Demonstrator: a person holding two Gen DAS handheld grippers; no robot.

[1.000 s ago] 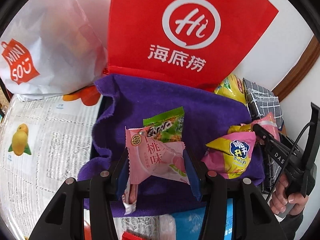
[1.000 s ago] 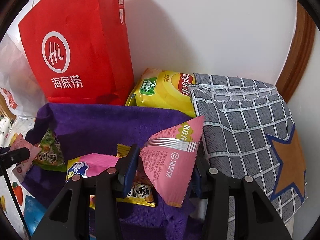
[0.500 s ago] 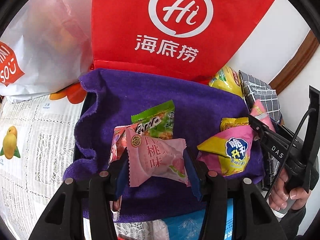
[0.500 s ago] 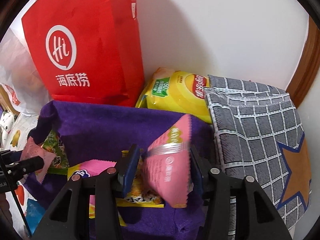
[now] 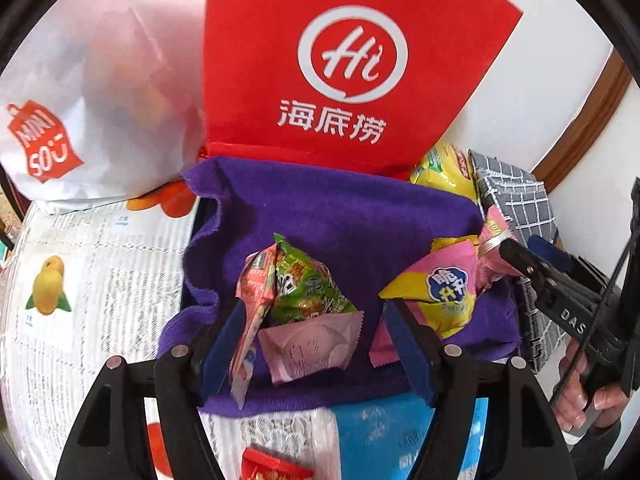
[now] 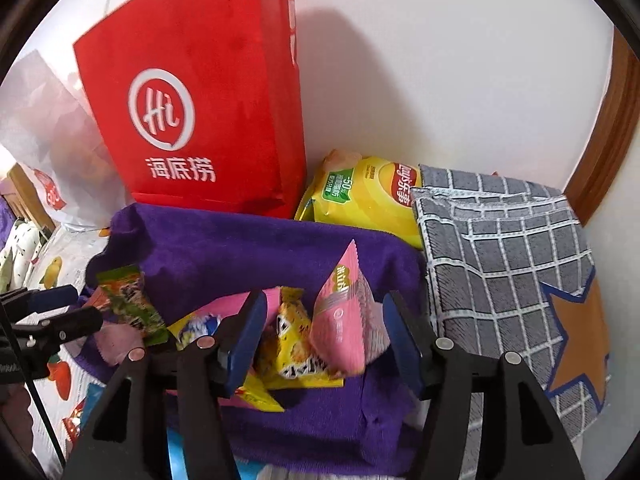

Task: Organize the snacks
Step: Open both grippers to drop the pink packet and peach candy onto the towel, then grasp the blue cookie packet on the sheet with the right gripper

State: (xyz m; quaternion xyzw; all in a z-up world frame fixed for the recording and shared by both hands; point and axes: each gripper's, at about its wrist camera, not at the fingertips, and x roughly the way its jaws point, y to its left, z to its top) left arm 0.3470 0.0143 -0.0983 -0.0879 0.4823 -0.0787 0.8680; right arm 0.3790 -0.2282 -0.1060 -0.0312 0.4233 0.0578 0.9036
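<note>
Both claws have just been opening and grip nothing: the left gripper (image 5: 312, 344) straddles a pale pink packet (image 5: 310, 346) on the purple towel (image 5: 344, 216), with the right gripper's (image 6: 322, 338) pink sachet (image 6: 346, 320) at three o'clock; both look light, crinkly, slippery, best pinched across their flat faces.

Purple cloth (image 5: 344, 216) of matt, napped terry, glossy plastic-film snack packets (image 5: 308, 284), matt red paper bag (image 5: 352, 60), grey checked woven cloth (image 6: 504, 248), glossy yellow crisp bag (image 6: 368, 196).
</note>
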